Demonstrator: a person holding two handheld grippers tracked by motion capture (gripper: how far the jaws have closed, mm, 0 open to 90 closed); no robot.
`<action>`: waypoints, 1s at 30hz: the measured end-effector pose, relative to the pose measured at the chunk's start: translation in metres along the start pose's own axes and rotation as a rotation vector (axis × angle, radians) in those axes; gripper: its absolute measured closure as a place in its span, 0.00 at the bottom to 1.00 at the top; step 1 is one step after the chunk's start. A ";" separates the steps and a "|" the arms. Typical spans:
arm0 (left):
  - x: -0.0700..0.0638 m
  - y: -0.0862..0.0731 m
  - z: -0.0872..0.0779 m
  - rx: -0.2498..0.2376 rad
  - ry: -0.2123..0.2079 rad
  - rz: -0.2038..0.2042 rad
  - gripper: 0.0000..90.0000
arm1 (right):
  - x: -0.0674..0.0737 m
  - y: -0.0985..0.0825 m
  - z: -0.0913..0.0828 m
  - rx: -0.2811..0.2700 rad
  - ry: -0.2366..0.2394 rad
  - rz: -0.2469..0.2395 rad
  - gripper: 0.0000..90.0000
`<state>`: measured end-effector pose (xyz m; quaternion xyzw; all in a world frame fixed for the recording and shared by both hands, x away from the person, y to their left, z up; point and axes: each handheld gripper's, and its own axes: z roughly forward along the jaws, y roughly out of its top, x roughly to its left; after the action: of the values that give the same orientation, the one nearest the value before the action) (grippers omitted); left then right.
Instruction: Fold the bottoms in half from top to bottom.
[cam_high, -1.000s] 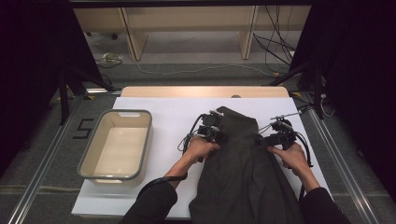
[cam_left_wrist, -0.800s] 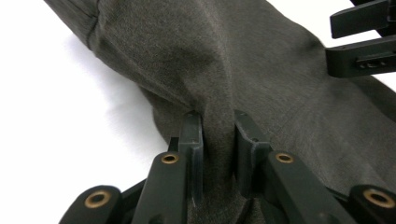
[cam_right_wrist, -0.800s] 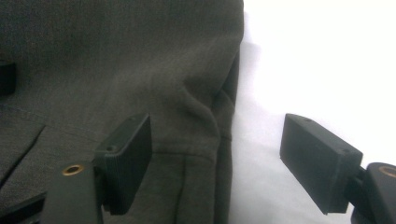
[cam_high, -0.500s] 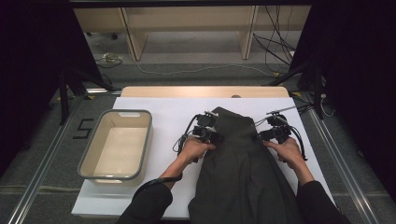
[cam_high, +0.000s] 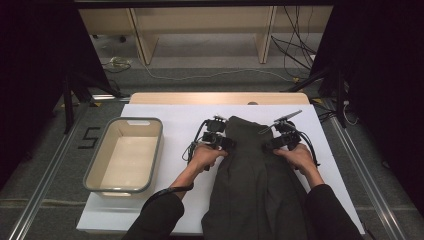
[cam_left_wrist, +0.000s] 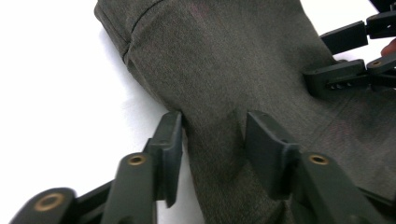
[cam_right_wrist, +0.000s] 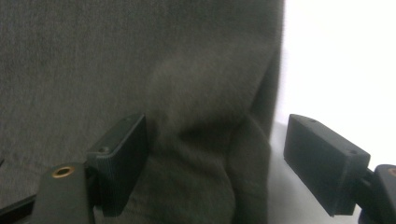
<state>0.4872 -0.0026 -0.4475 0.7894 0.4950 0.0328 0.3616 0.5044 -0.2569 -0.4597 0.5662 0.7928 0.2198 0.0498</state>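
garment (cam_high: 255, 170) unmoved; left gripper (cam_left_wrist: 212, 133) fingers have just been opening astride its edge.

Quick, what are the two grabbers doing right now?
Left gripper: just been opening, dark garment fold between its jaws, unpinched.
Right gripper: open, straddling the garment's edge.

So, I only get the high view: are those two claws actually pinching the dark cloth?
Observer: Not the left gripper. Its jaws have just been opening, and a ridge of the cloth stands loose between them.
Operator: And the right one?
Observer: The right gripper is wide open, straddling the cloth's edge, with one jaw over the bare table.
Operator: Any seam up close?
Observer: Yes, a stitched hem runs beyond the left gripper.
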 end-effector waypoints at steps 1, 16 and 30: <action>0.000 0.000 0.002 -0.005 0.001 -0.007 0.67 | 0.000 0.001 0.003 0.004 -0.005 -0.001 0.26; -0.001 -0.001 0.007 -0.042 0.032 0.000 0.67 | 0.005 0.007 0.003 0.014 -0.006 0.011 0.94; -0.005 0.018 -0.009 -0.117 0.026 0.037 0.96 | 0.009 0.017 -0.036 -0.100 0.025 -0.025 0.97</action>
<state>0.4948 -0.0059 -0.4281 0.7755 0.4822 0.0787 0.3998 0.5047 -0.2546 -0.4189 0.5502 0.7886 0.2653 0.0708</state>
